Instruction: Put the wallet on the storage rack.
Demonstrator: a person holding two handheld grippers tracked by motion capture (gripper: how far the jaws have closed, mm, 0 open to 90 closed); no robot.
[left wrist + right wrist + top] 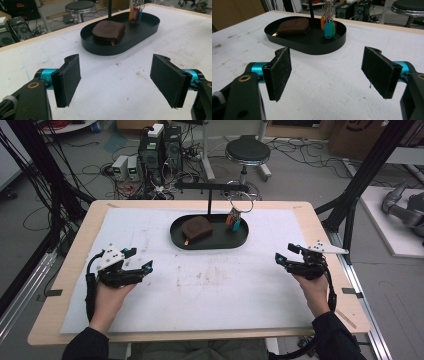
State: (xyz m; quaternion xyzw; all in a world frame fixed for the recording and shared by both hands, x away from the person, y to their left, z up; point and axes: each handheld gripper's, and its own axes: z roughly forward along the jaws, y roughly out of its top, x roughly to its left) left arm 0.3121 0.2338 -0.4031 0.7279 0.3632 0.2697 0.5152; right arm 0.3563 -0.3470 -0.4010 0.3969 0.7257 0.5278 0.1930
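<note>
Desk [150, 310]: white-covered, black tray [240, 242] far-centre.
Wallet [196, 227]: in tray, well beyond both tongs.
Left tongs [141, 261]: spread, empty.
Right tongs [285, 254]: spread, empty.

The right gripper [327, 75] stands wide apart over the white counter [332, 95], its two black pads [280, 72] with nothing between them. Beyond it, toward the counter's far edge, sits a black oval tray [312, 46] holding a brown pouch [293, 26] at its left end. Coloured key tags [328, 28] hang on a chain into the tray's right end.
</note>
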